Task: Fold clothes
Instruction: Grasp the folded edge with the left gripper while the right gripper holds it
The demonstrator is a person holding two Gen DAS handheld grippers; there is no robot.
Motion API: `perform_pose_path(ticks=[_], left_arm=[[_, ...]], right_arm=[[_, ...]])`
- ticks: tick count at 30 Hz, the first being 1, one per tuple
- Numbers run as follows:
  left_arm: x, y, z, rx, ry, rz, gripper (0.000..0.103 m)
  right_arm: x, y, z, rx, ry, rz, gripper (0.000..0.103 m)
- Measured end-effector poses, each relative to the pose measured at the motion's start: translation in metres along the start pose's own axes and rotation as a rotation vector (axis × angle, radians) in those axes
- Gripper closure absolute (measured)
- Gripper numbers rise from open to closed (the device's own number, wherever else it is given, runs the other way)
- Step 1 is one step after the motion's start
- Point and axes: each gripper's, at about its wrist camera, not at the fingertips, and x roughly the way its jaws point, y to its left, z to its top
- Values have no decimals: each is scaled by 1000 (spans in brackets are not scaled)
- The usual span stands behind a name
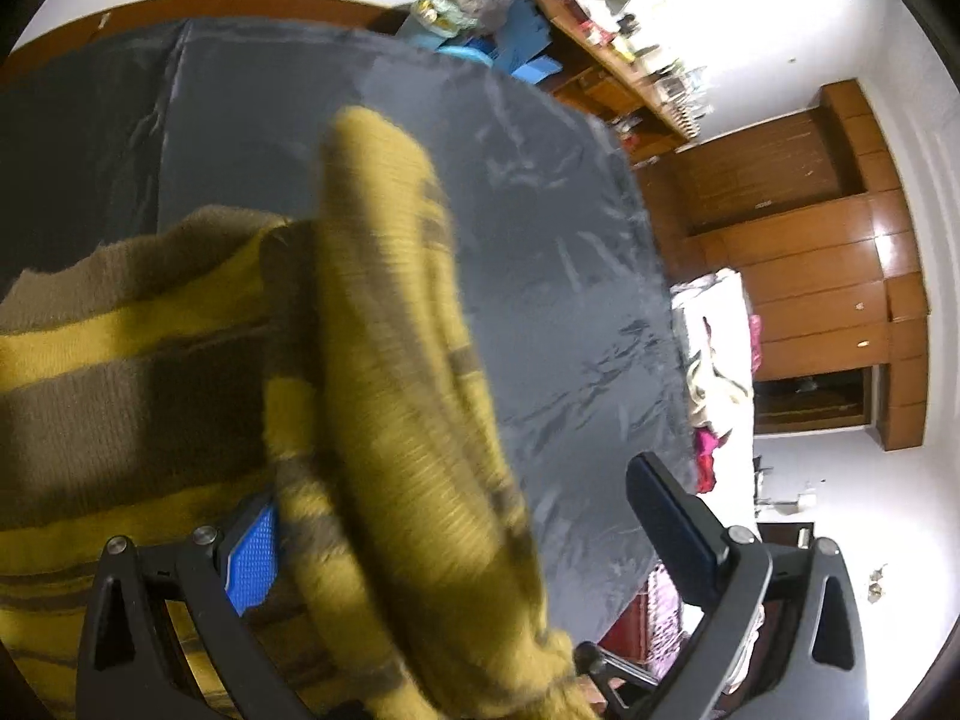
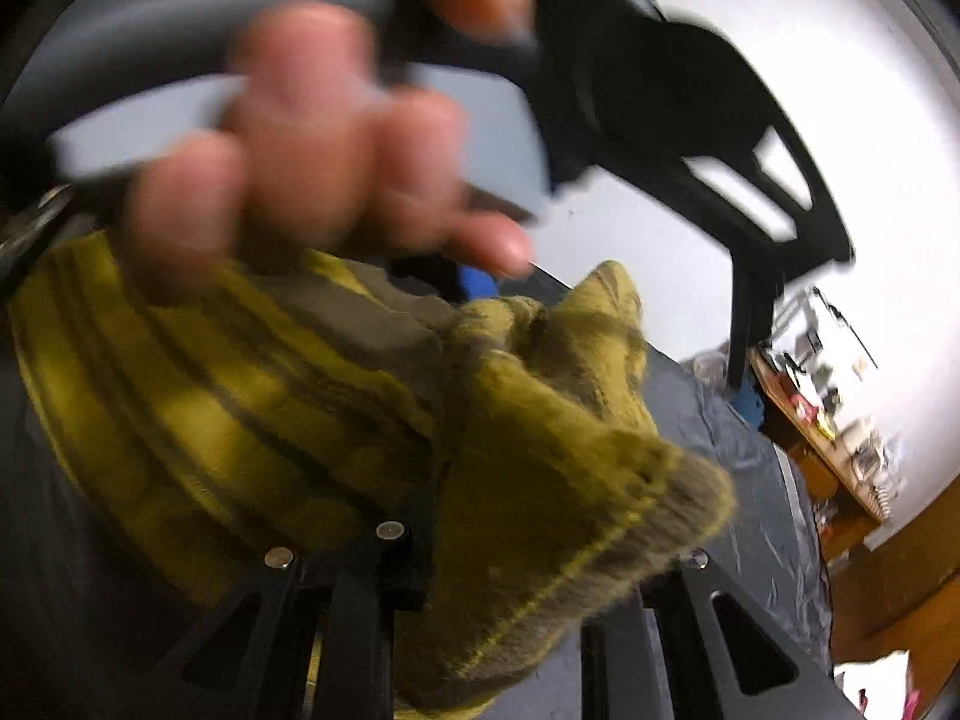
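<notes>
A yellow and olive striped knit sweater [image 1: 390,360] lies partly on a dark grey sheet [image 1: 540,210]. A blurred fold of it is lifted and runs between the fingers of my left gripper [image 1: 468,540], whose jaws stand wide apart; the blue pad [image 1: 255,558] touches the knit and the other finger [image 1: 672,516] is clear of it. In the right wrist view my right gripper [image 2: 528,564] is shut on a bunched ribbed edge of the sweater [image 2: 540,450]. Just above, a person's hand [image 2: 312,138] holds the blurred black left gripper [image 2: 660,108].
The grey sheet [image 2: 756,510] ends at a curved edge on the right. Beyond it are a cluttered wooden shelf [image 1: 630,42], blue boxes [image 1: 528,42], a wooden wardrobe [image 1: 810,276] and a heap of light and pink clothes [image 1: 714,372].
</notes>
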Motion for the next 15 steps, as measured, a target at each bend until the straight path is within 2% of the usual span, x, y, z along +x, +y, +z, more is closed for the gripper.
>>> perform_pose_path(ticks=[1,3,4,5,9,15], left_arm=[[-1,5,-1,-17,-3,-10,5],[-1,13,-2,-47,-3,-39,28],[-1,17,-2,-61,-2,-49,53],[-2,20,-3,-72,-5,-58,67],[-15,32,-7,-92,-32,-99,72],[-53,44,-16,-78,-76,-130,73]], right_arm=[[0,0,0,18,6,13,83],[-1,3,1,21,7,11,83],[-2,4,2,30,6,17,83],[-3,4,3,40,6,22,83],[-6,-8,7,163,13,81,83],[-21,-5,24,230,-28,153,83]])
